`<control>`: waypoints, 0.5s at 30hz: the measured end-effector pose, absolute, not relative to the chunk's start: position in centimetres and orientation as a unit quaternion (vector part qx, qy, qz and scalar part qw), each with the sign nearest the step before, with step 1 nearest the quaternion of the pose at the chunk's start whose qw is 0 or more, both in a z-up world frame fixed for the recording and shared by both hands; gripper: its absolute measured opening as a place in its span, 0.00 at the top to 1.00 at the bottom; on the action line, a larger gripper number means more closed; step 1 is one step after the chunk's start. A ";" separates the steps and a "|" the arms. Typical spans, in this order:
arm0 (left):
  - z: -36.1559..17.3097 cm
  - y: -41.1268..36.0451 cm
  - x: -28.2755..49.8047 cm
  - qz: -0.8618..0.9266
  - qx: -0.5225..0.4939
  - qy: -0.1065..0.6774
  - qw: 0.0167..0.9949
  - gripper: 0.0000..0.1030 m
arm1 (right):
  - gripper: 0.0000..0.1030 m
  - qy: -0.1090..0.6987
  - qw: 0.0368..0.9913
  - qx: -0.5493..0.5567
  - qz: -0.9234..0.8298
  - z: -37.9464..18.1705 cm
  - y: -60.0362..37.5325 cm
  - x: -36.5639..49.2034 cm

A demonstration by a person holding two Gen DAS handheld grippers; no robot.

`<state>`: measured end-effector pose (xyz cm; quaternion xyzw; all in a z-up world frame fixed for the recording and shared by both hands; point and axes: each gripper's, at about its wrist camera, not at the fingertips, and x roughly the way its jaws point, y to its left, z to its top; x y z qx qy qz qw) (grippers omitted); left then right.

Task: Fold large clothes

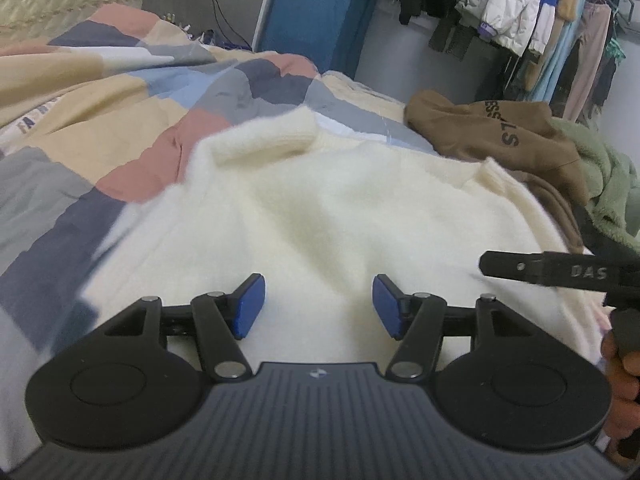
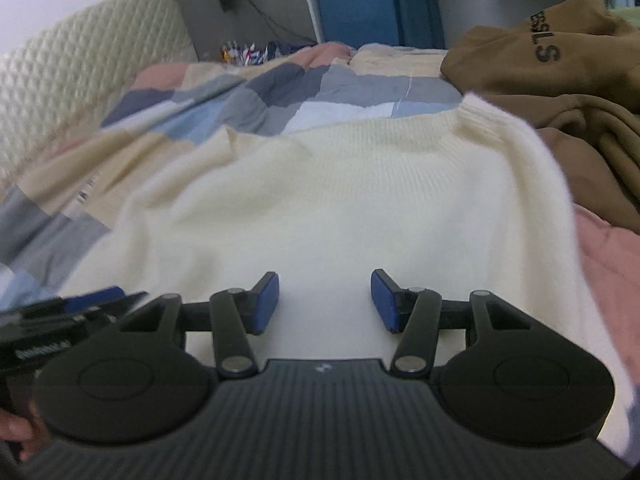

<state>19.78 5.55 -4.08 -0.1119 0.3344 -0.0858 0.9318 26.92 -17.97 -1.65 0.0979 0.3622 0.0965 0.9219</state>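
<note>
A cream-white fuzzy knitted sweater [image 1: 320, 208] is lying spread over the bed's patchwork quilt of peach, blue, grey and pink blocks [image 1: 120, 92], its ribbed collar pointing away from both cameras. The left gripper [image 1: 319, 304] is hanging over the sweater's near part with its blue-padded fingers [image 1: 252, 306] spread and nothing between them. The right gripper [image 2: 325, 302] is hanging likewise beside it, fingers apart, while a brown lettered hoodie [image 2: 560, 64] is lying just beyond the sweater's right shoulder.

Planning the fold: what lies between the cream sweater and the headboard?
Only the patchwork quilt lies between the cream sweater and headboard, in the right wrist view.
</note>
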 end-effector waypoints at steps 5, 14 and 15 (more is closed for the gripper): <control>-2.8 5.4 15.8 -0.081 -0.143 0.313 0.935 0.36 | 0.49 0.351 0.914 0.178 0.096 -0.5 -19.6 23.0; -1.8 6.0 11.1 -0.105 -0.244 0.320 0.910 0.35 | 0.45 0.356 0.875 0.308 0.114 -1.1 -21.8 16.8; -1.9 6.0 10.8 -0.107 -0.251 0.324 0.906 0.34 | 0.45 0.357 0.871 0.318 0.116 -1.2 -21.8 16.3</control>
